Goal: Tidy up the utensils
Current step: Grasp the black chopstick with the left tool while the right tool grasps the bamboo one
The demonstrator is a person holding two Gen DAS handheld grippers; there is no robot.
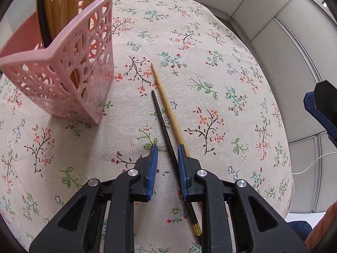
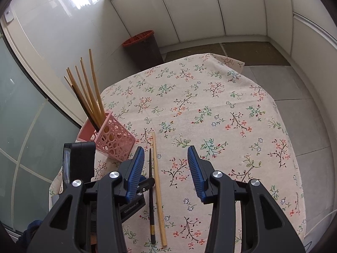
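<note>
1. Left claw (image 1: 167,150) open, jaws straddling black chopstick (image 1: 163,124) on the counter (image 1: 210,42)
2. Wooden chopstick (image 1: 166,105) lies just beside it
3. Right claw (image 2: 166,154) open, empty, above both
4. Pink basket (image 2: 114,141) nearby holds more chopsticks

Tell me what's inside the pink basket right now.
The pink basket holds several light wooden chopsticks and one dark chopstick, all standing tilted with their ends sticking out. The latticed walls cover much of their lower parts, so the basket's bottom cannot be seen.
</note>
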